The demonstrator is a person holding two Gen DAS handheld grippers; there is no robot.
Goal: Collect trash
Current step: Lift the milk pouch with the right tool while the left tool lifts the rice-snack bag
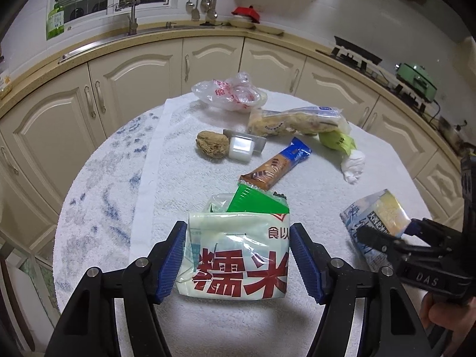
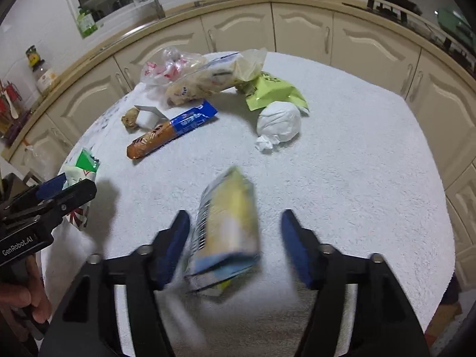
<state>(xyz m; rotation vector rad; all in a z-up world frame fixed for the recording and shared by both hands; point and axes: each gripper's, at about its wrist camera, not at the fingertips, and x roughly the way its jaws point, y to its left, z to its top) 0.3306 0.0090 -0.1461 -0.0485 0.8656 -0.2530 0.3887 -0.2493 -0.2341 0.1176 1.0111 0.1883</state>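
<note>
My left gripper (image 1: 238, 229) is shut on a white rice bag with red characters (image 1: 238, 264), one blue pad on each side of it. A green wrapper (image 1: 255, 205) sticks out of the bag's open top. In the right wrist view, a blurred blue-and-yellow packet (image 2: 229, 226) sits between the fingers of my right gripper (image 2: 235, 215). Both pads are clear of it, so the gripper is open. The left wrist view shows this packet (image 1: 374, 217) at the right gripper (image 1: 389, 229). The right wrist view shows the left gripper (image 2: 68, 187) with its bag (image 2: 78, 175).
On the towel-covered round table (image 1: 119, 178) lie a brown-and-blue biscuit wrapper (image 1: 276, 163), a white tissue wad (image 1: 354, 163), a lime wrapper (image 1: 336, 141), a long snack bag (image 1: 294, 120), a clear plastic bag (image 1: 229, 92), a brown lump (image 1: 212, 144) and a small white cup (image 1: 242, 148). Cream cabinets ring the table.
</note>
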